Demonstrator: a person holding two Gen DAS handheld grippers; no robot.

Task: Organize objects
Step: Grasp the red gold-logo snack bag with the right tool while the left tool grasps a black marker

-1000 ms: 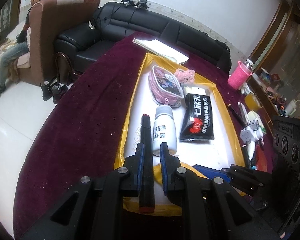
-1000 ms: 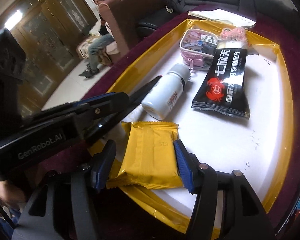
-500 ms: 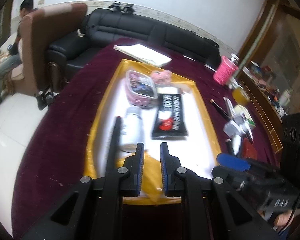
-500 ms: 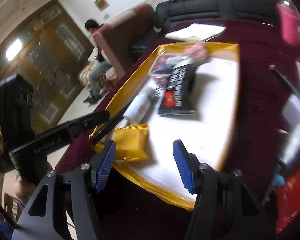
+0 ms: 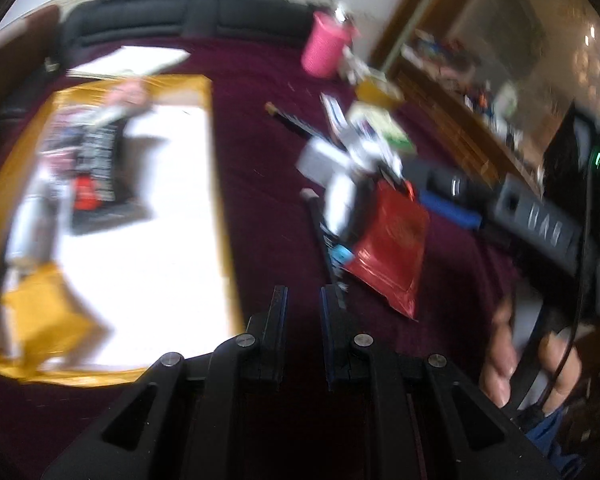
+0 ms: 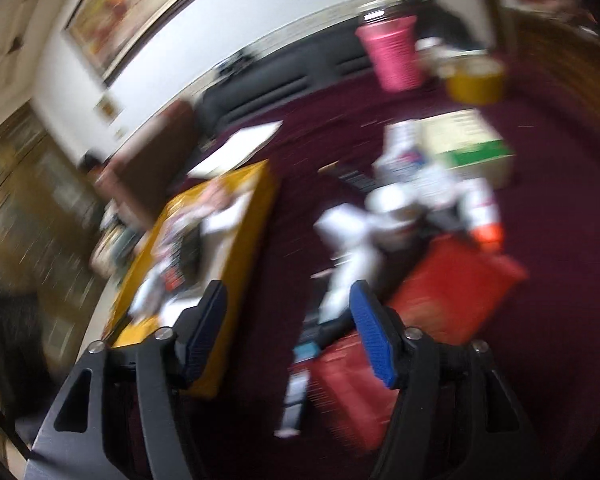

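Dark maroon cloth-covered table bearing, at left, a flat yellow-rimmed white tray. Behind the tray, a white sheet of paper lies on the cloth. At right, directly on the cloth: a glossy red plastic packet, a blurred heap of white items, a thin dark pen, a pink ribbed cup and a yellow round container.
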